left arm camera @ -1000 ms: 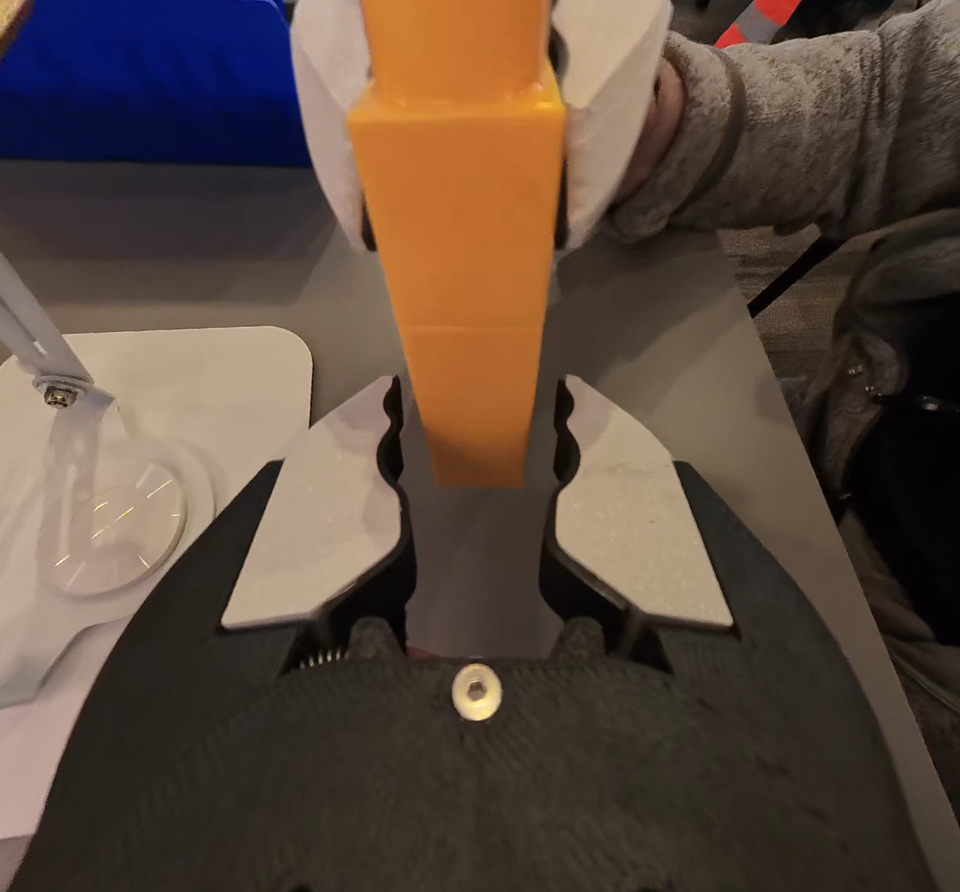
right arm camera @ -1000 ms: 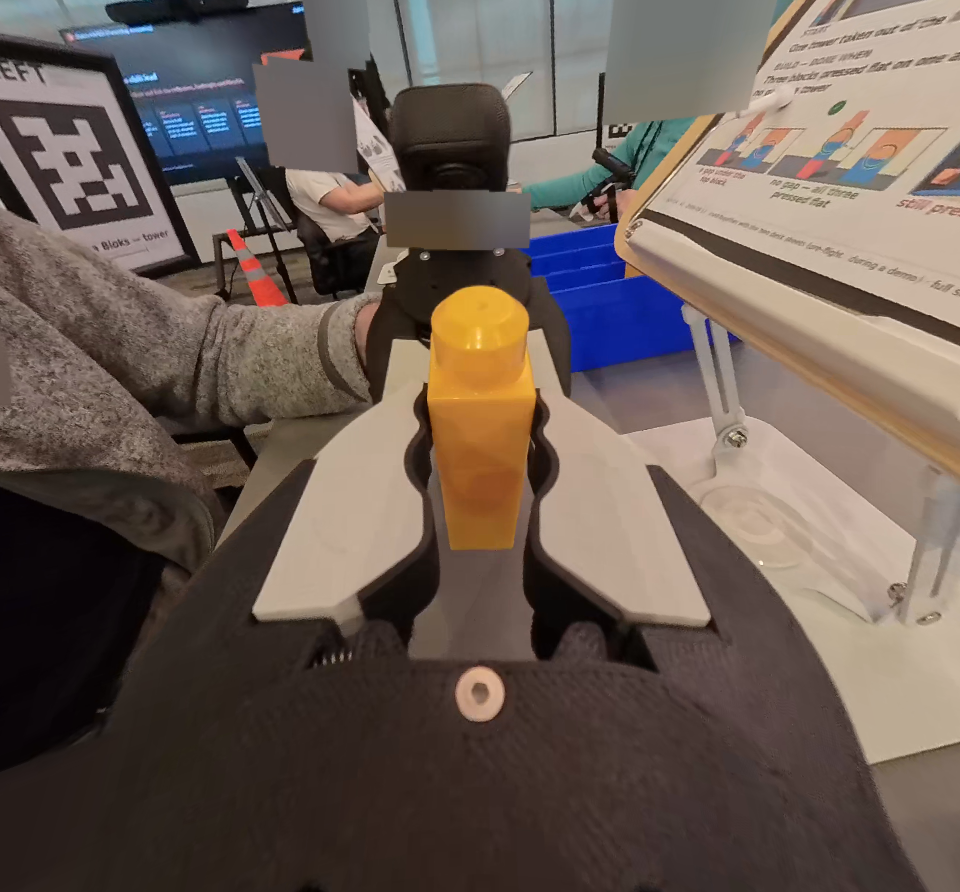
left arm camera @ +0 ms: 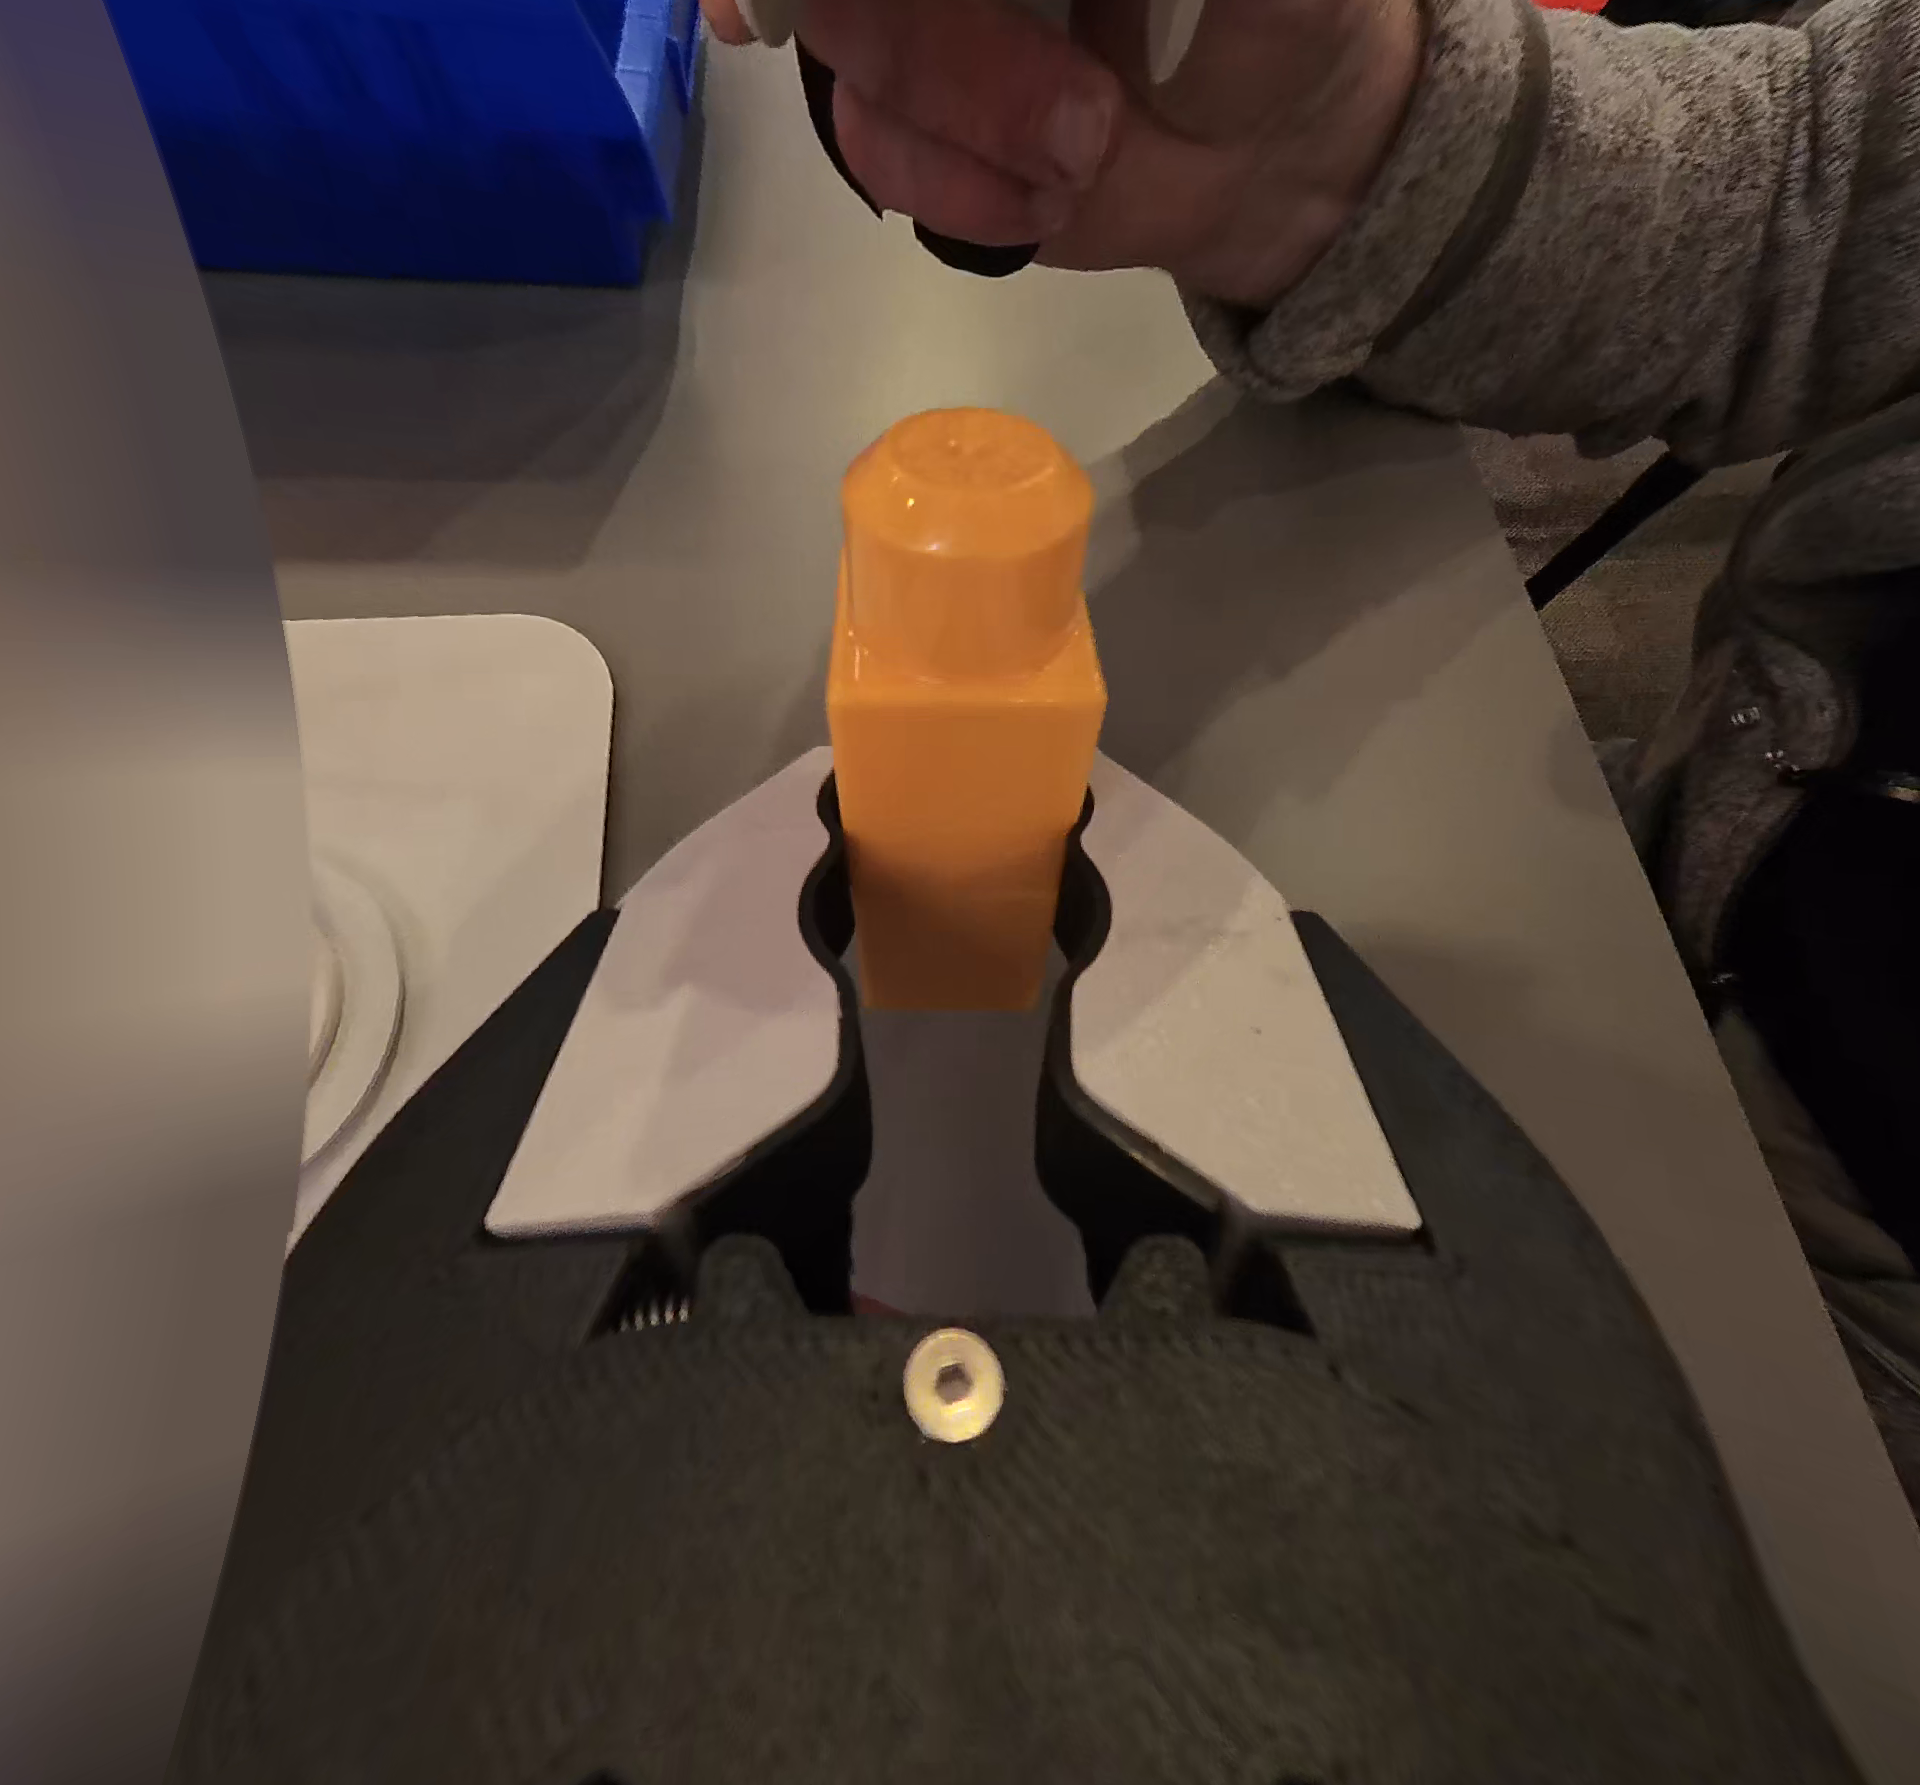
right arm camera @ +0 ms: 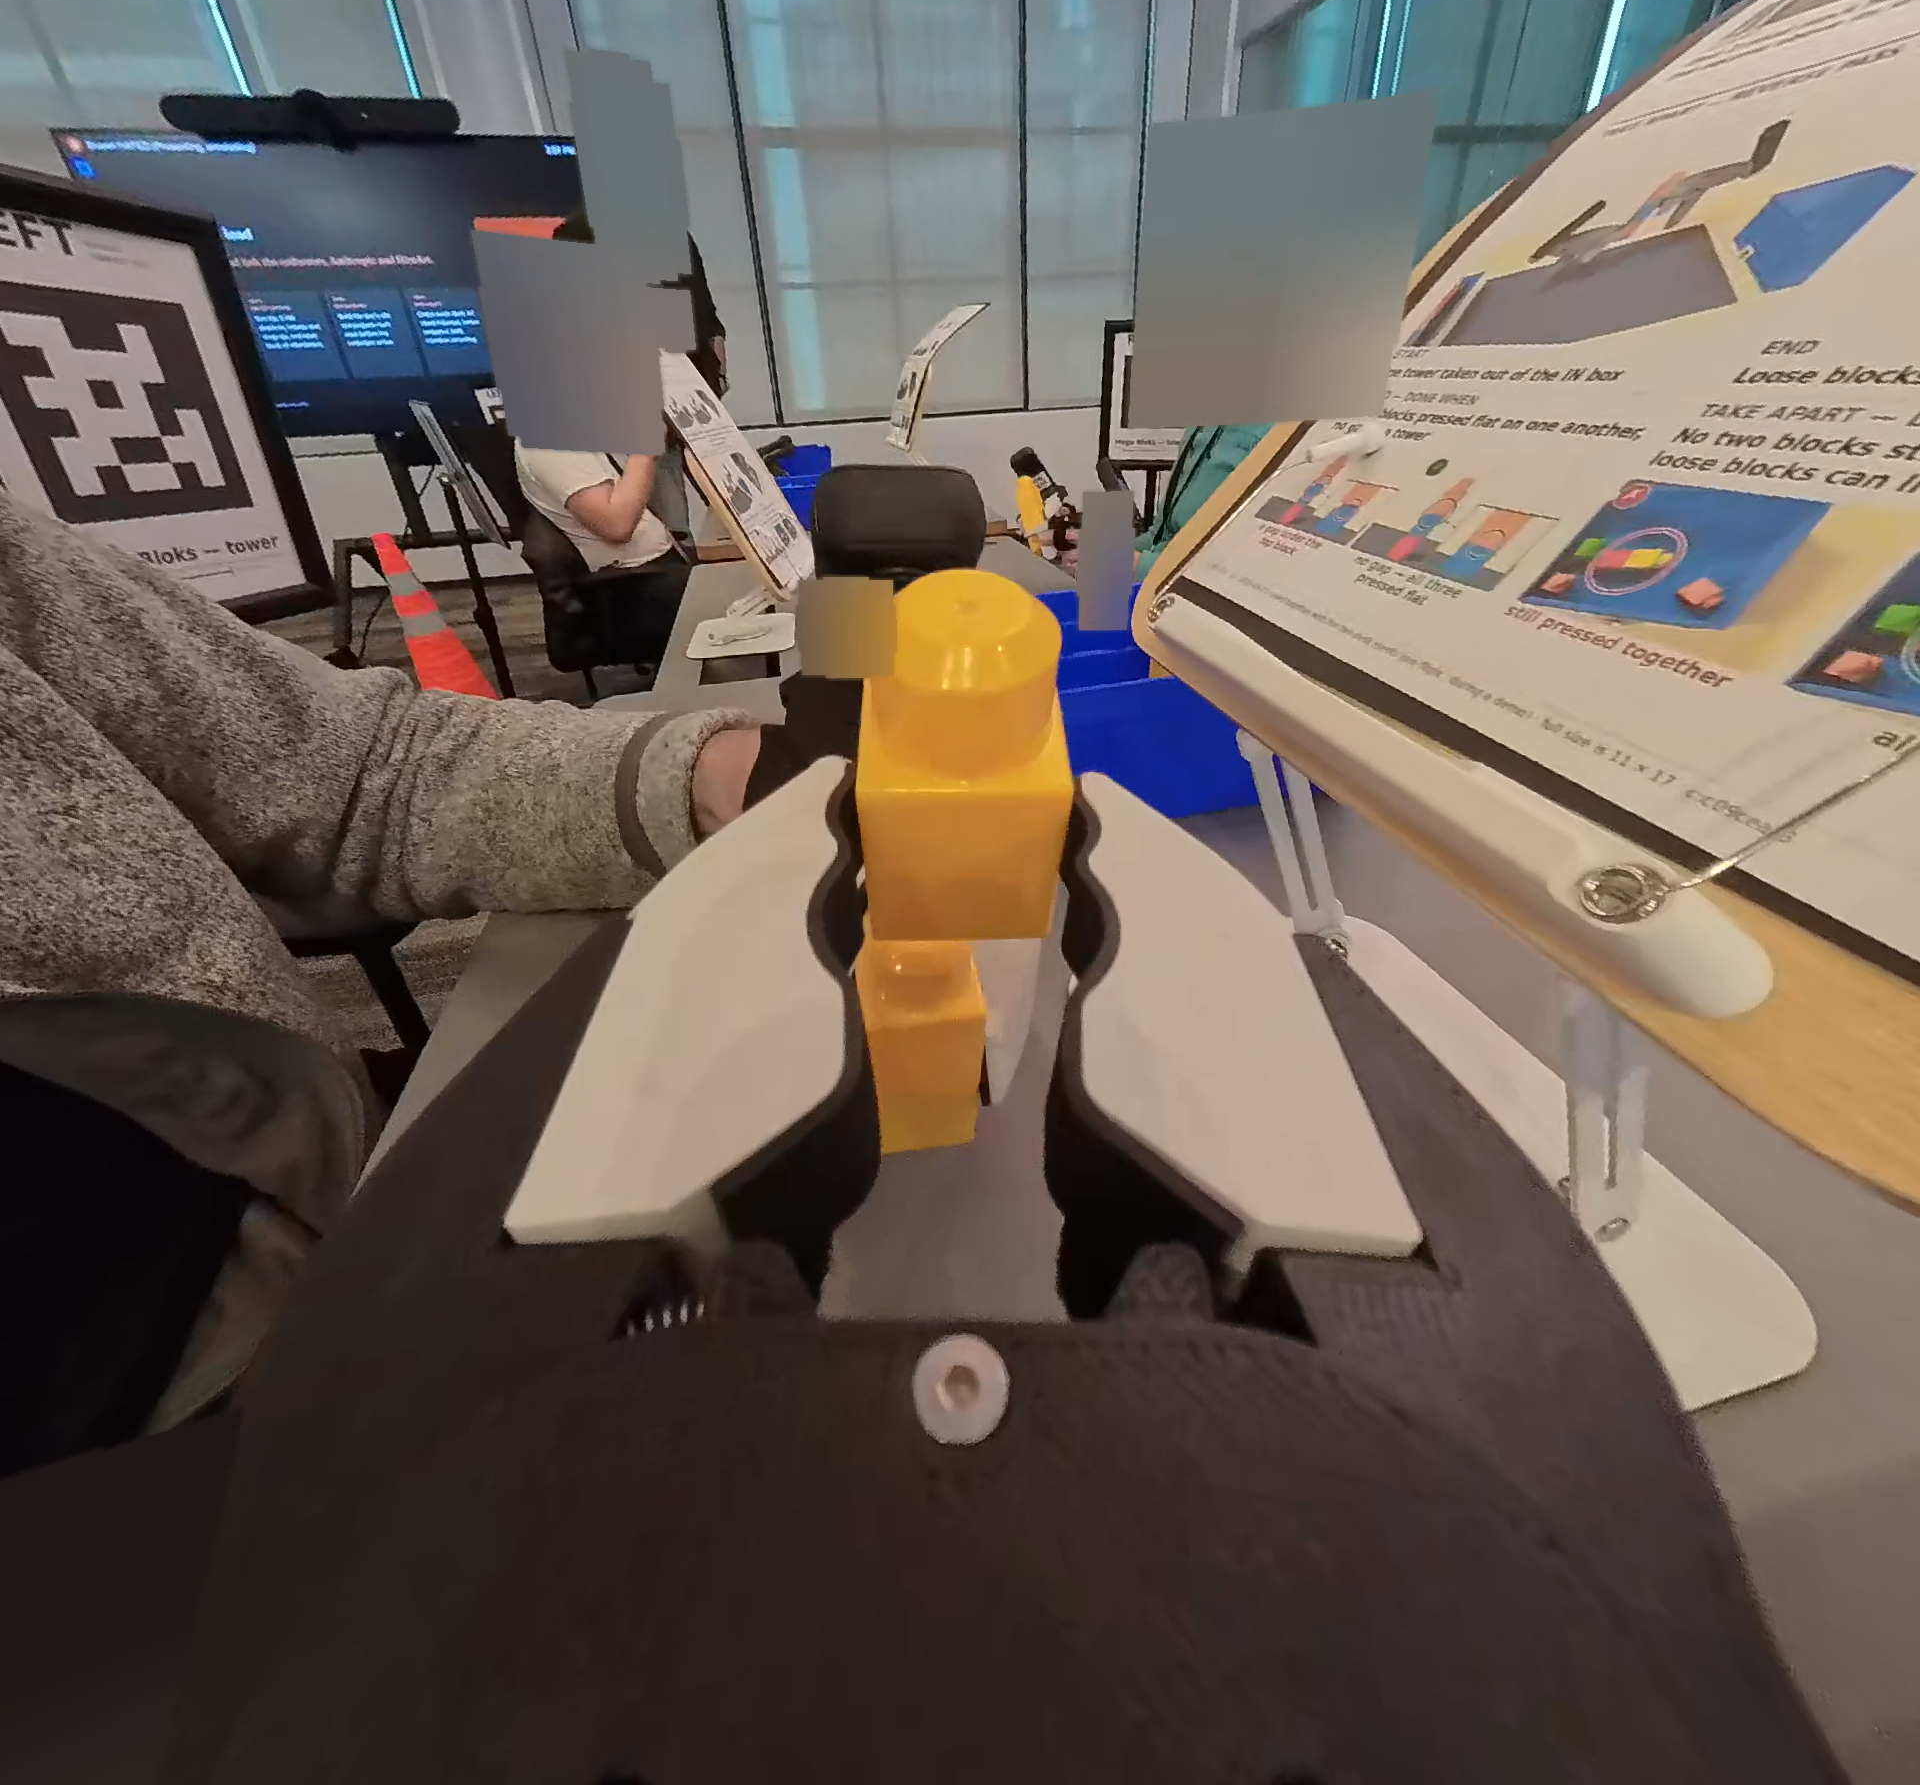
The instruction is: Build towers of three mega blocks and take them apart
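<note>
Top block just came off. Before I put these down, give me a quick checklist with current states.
1. Right gripper clamped on single orange block: ok.
2. Left gripper clamped on the remaining orange stack: ok.
3. Top block fully separated from stack: ok.
4. Two lower blocks separated: not ok, still joined.
5. Blue bin reachable for drop-off: cannot tell.
6. Grey table bare beneath stack: ok.

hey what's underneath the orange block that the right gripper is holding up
Below the single orange block clamped in the right gripper sits a lower orange stack, separated, its stud pointing up. The left gripper clamps that stack. The stack's bottom end is hidden behind the right gripper's body.
</note>
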Action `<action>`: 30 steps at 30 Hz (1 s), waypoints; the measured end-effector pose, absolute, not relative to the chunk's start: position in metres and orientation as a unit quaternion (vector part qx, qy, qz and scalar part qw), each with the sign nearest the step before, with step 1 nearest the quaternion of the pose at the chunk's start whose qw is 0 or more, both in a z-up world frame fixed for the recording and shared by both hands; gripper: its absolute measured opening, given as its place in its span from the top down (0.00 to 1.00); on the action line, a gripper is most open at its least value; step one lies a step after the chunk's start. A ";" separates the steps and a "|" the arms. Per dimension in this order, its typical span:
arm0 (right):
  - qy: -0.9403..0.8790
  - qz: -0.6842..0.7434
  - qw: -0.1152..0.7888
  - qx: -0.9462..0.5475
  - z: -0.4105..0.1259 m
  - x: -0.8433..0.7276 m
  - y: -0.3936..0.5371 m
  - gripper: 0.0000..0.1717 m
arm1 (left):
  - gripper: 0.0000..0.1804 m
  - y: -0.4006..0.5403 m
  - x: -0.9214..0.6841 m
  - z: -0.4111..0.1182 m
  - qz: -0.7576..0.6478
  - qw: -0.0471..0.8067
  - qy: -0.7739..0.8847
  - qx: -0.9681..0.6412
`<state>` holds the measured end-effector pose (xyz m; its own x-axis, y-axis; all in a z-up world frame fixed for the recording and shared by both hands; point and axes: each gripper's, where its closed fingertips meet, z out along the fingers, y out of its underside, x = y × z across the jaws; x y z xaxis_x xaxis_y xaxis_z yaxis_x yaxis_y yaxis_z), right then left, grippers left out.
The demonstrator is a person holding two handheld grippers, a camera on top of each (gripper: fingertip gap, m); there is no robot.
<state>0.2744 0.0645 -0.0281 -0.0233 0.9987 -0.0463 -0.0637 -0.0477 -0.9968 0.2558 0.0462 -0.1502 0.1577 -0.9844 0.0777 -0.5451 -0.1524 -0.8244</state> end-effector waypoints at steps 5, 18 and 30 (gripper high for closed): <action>-0.476 0.497 0.519 -0.506 -0.028 0.284 0.076 0.79 | 0.80 0.048 0.250 -0.147 -0.325 0.339 0.556 -0.686; -0.383 0.430 0.577 -0.579 -0.017 0.371 0.143 0.79 | 0.80 0.050 0.244 -0.149 -0.326 0.333 0.555 -0.689; -0.240 0.357 0.567 -0.702 -0.046 0.471 0.220 0.79 | 0.80 0.052 0.243 -0.150 -0.332 0.331 0.550 -0.691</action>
<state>0.4713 0.2196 -0.0464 0.6294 0.7426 -0.2287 -0.0673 -0.2411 -0.9682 0.2431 0.0515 -0.1498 0.1739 -0.9802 0.0949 -0.5407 -0.1755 -0.8227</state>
